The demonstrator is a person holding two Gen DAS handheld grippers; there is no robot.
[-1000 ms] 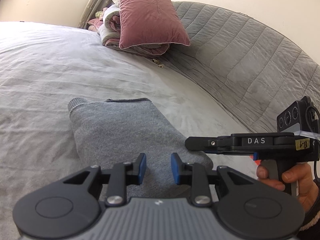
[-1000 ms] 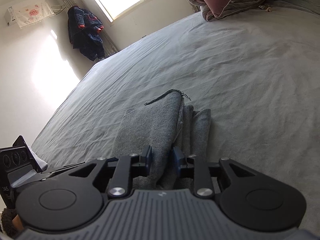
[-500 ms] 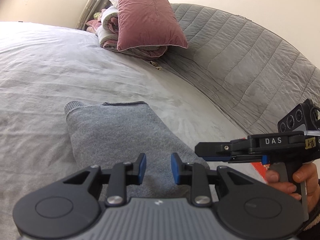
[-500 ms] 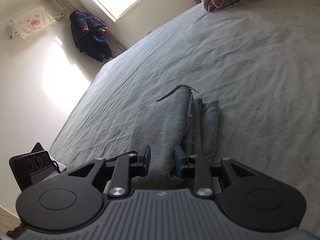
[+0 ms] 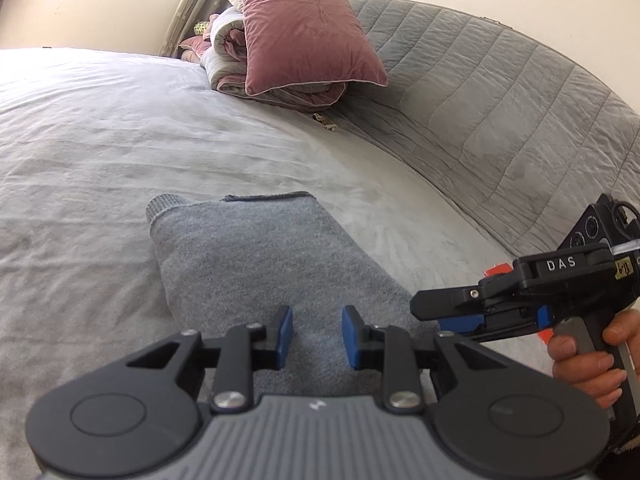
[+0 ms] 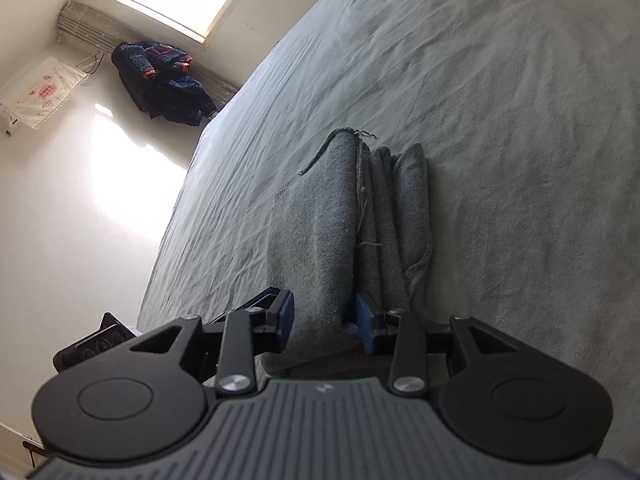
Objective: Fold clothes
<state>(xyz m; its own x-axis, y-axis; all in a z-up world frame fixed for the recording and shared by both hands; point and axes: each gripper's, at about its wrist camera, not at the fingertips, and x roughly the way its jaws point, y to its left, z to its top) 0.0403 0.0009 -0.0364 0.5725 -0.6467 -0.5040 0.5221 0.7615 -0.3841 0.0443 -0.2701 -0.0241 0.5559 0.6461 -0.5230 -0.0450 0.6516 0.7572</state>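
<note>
Where it lies folded, gray sweater [image 5: 256,264], long axis toward headboard [image 5: 500,120].

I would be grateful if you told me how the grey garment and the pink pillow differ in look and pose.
The grey garment lies flat and folded on the bed sheet; the pink pillow leans propped up on a rolled quilt. The garment is a matte grey knit; the pillow is plump, with a slight sheen. The garment is close to the left gripper; the pillow is far off by the headboard. Both are soft textiles.

Sweater [image 5: 260,264] near end hidden by left gripper [image 5: 316,336]
</note>
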